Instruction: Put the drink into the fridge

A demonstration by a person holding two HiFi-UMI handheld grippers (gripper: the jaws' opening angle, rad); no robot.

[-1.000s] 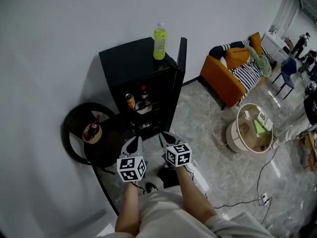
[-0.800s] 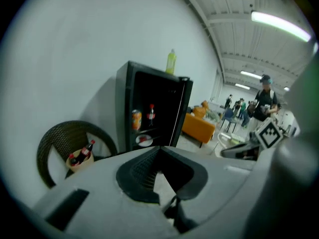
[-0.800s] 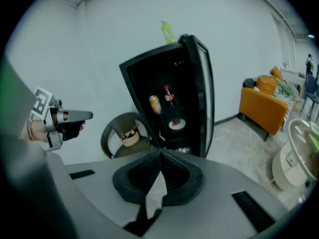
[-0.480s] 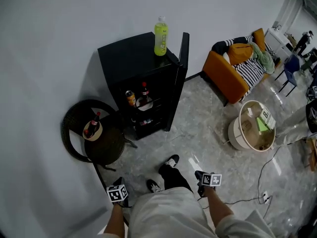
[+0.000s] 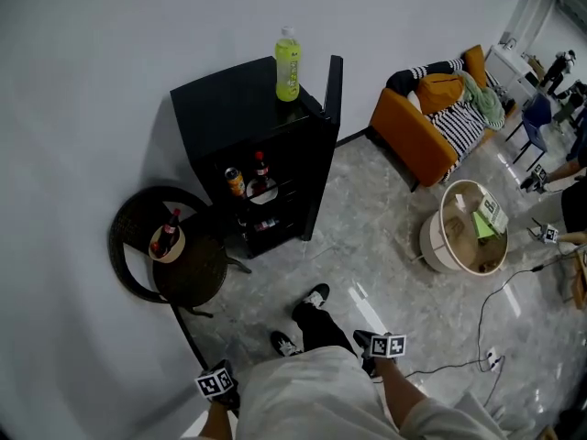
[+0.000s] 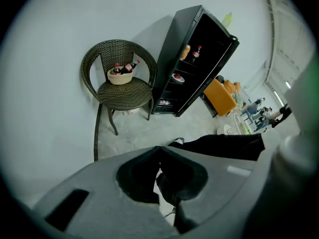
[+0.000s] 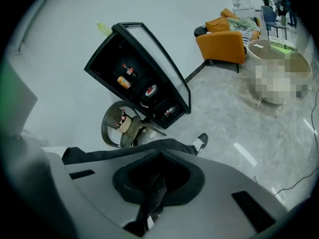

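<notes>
Left gripper [image 6: 158,148] and right gripper [image 7: 160,154] are both clenched, empty. The drink [image 5: 287,64] stands on the open fridge [image 5: 229,108], at its top's door-side corner.

The fridge [image 5: 229,108] is standing open, its door [image 5: 326,122] sticking out. A chair [image 5: 126,246] is sitting just beside the fridge. Bare floor [image 5: 367,218] is lying in front.

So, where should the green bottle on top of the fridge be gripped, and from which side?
Probably mid-body on the green bottle, approached level from the front: it stands upright on the fridge top, with the wall behind and the open door beside it.
</notes>
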